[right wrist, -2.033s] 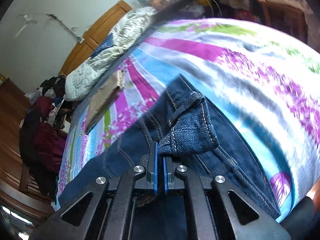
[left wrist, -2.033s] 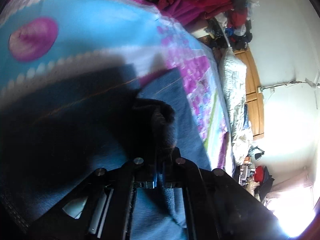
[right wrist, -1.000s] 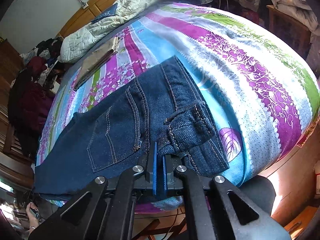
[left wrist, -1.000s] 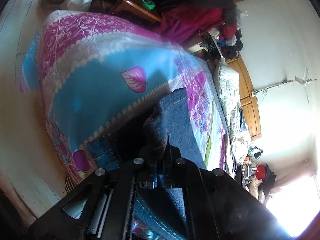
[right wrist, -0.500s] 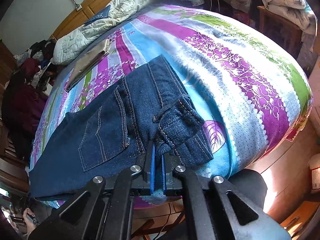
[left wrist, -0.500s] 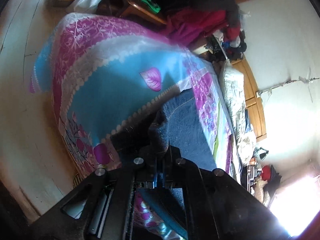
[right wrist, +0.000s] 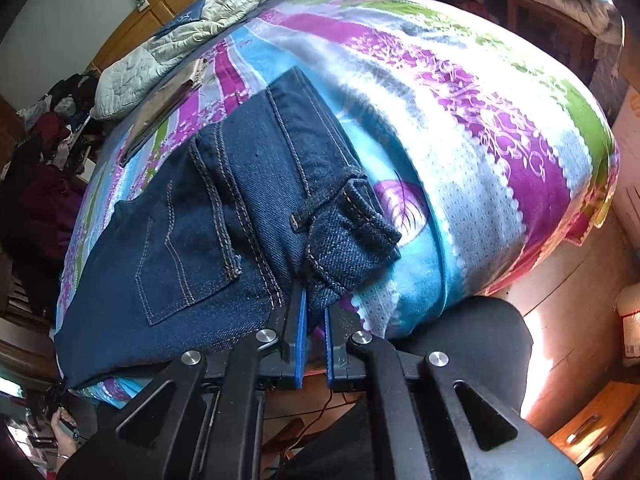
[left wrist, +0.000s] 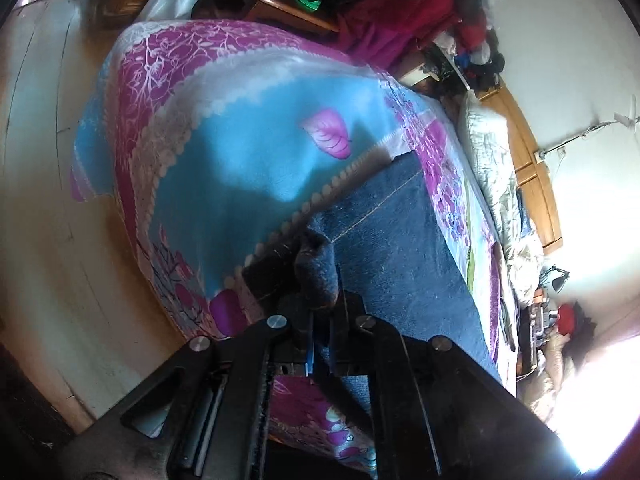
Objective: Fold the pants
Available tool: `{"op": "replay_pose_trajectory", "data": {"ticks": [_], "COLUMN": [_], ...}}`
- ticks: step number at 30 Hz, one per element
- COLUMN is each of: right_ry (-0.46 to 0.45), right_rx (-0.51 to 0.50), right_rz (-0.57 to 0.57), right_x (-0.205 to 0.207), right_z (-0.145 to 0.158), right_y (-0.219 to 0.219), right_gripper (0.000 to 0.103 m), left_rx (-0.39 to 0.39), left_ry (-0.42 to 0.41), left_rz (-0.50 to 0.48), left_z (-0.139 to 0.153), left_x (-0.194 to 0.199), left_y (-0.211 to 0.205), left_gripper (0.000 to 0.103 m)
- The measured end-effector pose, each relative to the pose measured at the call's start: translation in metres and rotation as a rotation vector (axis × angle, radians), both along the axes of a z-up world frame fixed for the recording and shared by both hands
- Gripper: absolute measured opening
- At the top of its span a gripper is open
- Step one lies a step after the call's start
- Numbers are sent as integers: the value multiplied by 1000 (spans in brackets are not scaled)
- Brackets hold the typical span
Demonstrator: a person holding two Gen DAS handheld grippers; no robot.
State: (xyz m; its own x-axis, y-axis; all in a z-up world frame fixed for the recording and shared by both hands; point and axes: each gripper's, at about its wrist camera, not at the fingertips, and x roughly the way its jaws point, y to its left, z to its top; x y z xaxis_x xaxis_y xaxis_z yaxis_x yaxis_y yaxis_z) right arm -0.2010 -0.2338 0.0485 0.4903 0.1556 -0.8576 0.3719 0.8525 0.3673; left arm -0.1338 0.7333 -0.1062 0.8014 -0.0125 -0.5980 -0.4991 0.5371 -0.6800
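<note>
Both grippers are drawing back from the bed (right wrist: 500,128), the left gripper (left wrist: 322,300) and right gripper (right wrist: 316,304) each clamping bunched jeans (right wrist: 192,216).

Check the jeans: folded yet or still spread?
Spread: the jeans lie flat across the bedspread, back pocket showing; both grippers pinch bunched edges.

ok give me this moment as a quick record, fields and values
item: jeans, dark denim, back pocket up
surface: bed, striped sheet
left gripper: jaws shut on a bunched jeans edge
right gripper: jaws shut on the waistband
jeans position: at the bed's near edge
fold state: not yet folded over
also on bed: quilt
</note>
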Motion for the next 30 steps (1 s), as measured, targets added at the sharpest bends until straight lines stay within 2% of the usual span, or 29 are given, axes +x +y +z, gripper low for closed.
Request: {"op": "replay_pose_trajectory", "data": {"ticks": [2, 4, 6, 8, 9, 11, 14, 18, 22, 23, 27, 30], "right_ry": [48, 111, 177, 158, 125, 57, -80, -219, -236, -231, -169, -151], "right_rx": [13, -16, -84, -173, -193, -239, -289, -226, -116, -108, -138, -152], "right_rz": [-11, -25, -83, -151, -168, -163, -52, 209, 386, 421, 551, 632], "right_x": [-5, -13, -25, -34, -34, -22, 19, 80, 117, 117, 115, 107], "right_z": [-13, -20, -22, -10, -2, 17, 47, 65, 56, 48, 20, 12], "right_y": [-4, -10, -25, -39, -43, -44, -21, 51, 126, 146, 203, 231], "right_gripper": [18, 20, 21, 23, 24, 24, 24, 24, 25, 30, 33, 33], "left_rx": [-27, -37, 7, 94, 116, 124, 77, 44, -27, -35, -73, -69], "left_ry": [-25, -31, -17, 12, 9, -26, -74, -106, -164, -166, -185, -192], "left_rz": [18, 32, 42, 88, 116, 197, 298, 295, 175, 147, 75, 50], "left_z": [-2, -4, 3, 13, 17, 24, 26, 26, 16, 11, -13, -21], "left_x": [-5, -14, -19, -27, -30, -46, -68, -79, -73, -71, -63, -58], "left_y": [1, 1, -1, -1, 0, 7, 18, 10, -13, -20, -38, -44], "left_gripper": [7, 10, 17, 43, 48, 49, 50, 50, 50, 50, 50, 50]}}
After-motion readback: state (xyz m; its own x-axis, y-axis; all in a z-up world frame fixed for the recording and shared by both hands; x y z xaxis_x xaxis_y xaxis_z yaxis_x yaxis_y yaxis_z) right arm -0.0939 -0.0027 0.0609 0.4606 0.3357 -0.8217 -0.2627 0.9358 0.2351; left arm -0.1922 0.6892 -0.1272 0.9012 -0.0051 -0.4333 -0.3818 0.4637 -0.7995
